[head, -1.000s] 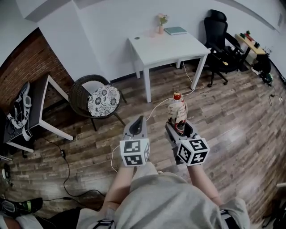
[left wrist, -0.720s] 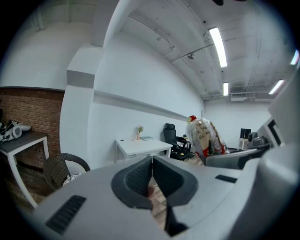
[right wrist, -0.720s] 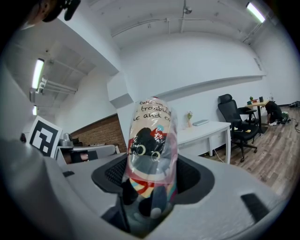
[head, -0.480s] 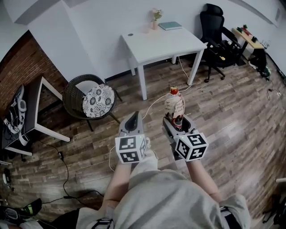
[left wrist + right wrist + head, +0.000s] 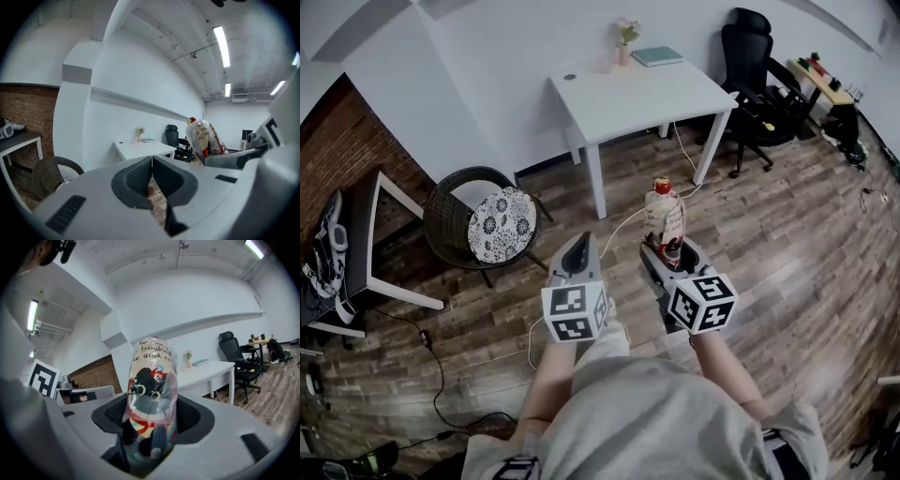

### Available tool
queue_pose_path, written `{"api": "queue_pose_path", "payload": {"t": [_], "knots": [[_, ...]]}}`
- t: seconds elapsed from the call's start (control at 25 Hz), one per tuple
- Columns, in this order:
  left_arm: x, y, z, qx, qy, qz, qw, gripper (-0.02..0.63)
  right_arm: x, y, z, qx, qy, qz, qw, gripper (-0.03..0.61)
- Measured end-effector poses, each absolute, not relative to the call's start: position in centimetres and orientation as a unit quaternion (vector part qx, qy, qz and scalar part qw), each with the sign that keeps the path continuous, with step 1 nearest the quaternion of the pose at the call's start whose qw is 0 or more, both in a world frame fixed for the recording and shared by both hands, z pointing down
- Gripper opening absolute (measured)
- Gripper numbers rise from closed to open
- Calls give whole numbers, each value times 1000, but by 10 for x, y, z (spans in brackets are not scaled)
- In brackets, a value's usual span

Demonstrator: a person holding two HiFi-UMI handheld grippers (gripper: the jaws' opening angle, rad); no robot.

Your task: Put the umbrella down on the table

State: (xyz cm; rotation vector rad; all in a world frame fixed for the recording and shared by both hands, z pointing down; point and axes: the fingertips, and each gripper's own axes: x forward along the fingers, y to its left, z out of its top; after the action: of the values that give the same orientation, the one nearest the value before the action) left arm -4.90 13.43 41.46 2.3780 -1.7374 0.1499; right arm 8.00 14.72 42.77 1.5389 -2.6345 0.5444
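Observation:
A folded umbrella (image 5: 664, 214) in a clear printed sleeve with a red tip stands upright between the jaws of my right gripper (image 5: 667, 253), which is shut on its lower end. In the right gripper view the umbrella (image 5: 151, 385) fills the gap of the right gripper (image 5: 150, 427), and both pads press on it. My left gripper (image 5: 581, 253) is beside it, shut and empty; its left gripper view shows the left gripper (image 5: 151, 176) with pads together and the umbrella (image 5: 202, 138) off to the right. The white table (image 5: 637, 94) stands ahead, across the wooden floor.
A small vase (image 5: 624, 37) and a book (image 5: 656, 56) sit at the table's far edge. A wicker chair (image 5: 455, 220) with a patterned cushion stands left of it, a black office chair (image 5: 759, 66) right. A dark side table (image 5: 356, 244) is at far left. Cables (image 5: 441, 366) trail on the floor.
Both grippers and the umbrella have moved forward together toward the white table, which now lies nearer. The grip on the umbrella is unchanged.

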Motion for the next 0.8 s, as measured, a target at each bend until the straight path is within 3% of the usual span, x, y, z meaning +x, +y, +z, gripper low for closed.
{"api": "queue_pose_path", "payload": {"t": [0.8], "knots": [[-86, -75, 408, 815, -564, 51, 125, 8, 50, -63, 414, 522, -835, 170, 29, 272]]}}
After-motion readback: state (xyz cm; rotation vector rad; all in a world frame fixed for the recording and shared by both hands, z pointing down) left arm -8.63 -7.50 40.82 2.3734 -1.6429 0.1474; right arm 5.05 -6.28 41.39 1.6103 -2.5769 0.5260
